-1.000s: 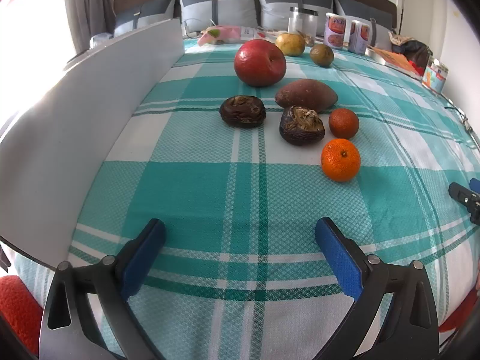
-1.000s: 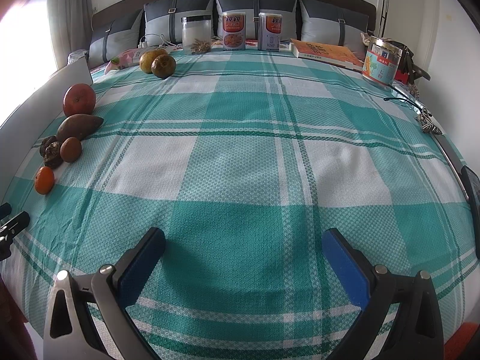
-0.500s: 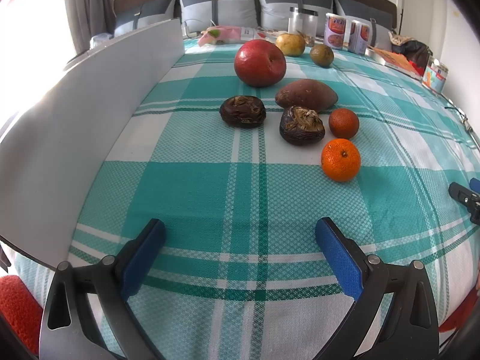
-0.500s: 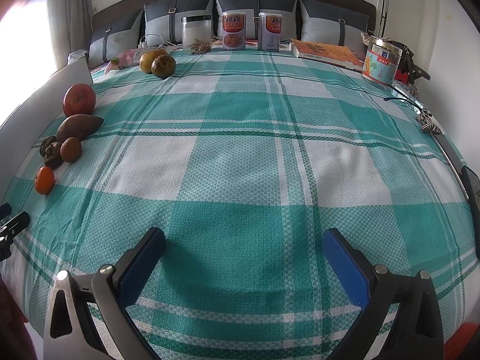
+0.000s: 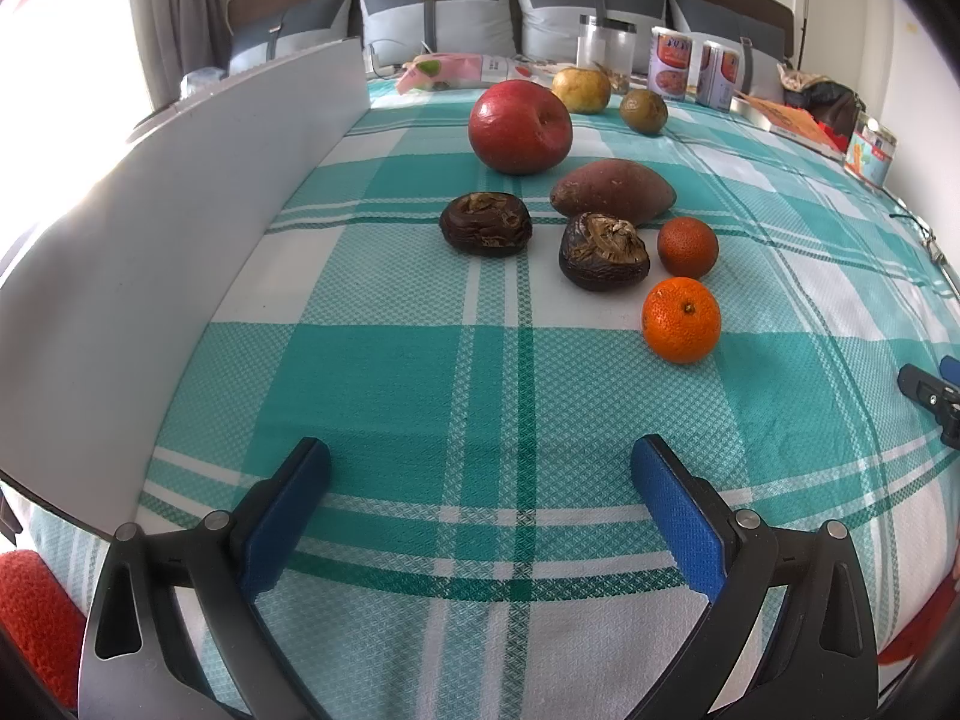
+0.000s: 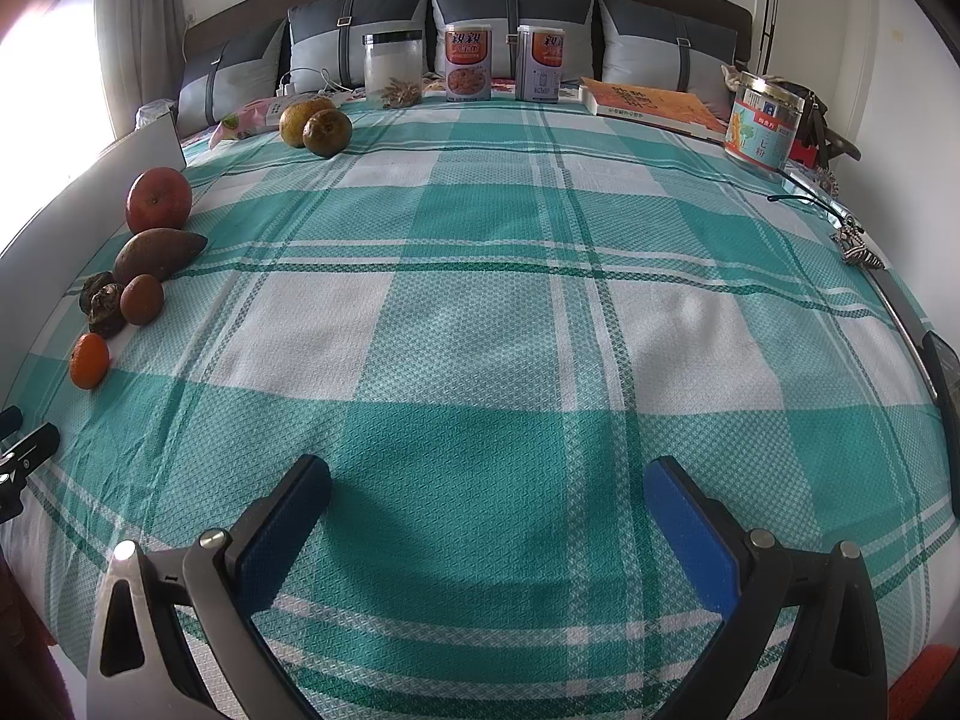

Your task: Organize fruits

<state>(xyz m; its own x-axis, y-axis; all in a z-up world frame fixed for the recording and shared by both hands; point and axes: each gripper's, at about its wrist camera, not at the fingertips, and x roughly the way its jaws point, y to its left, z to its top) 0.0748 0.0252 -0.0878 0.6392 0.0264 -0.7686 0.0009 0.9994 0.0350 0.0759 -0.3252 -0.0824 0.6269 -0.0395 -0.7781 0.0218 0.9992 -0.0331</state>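
Fruit is clustered on the teal plaid cloth. A red apple lies farthest, then a brown sweet potato, two dark shrivelled fruits, a dark tangerine and a bright tangerine. Two yellow-green pears sit further back. My left gripper is open, well short of the cluster, holding nothing. My right gripper is open over bare cloth; the same fruit lies far to its left.
A white board stands along the left edge of the cloth. A glass jar, two cans, a book and a tin line the back and right. Pillows lie behind.
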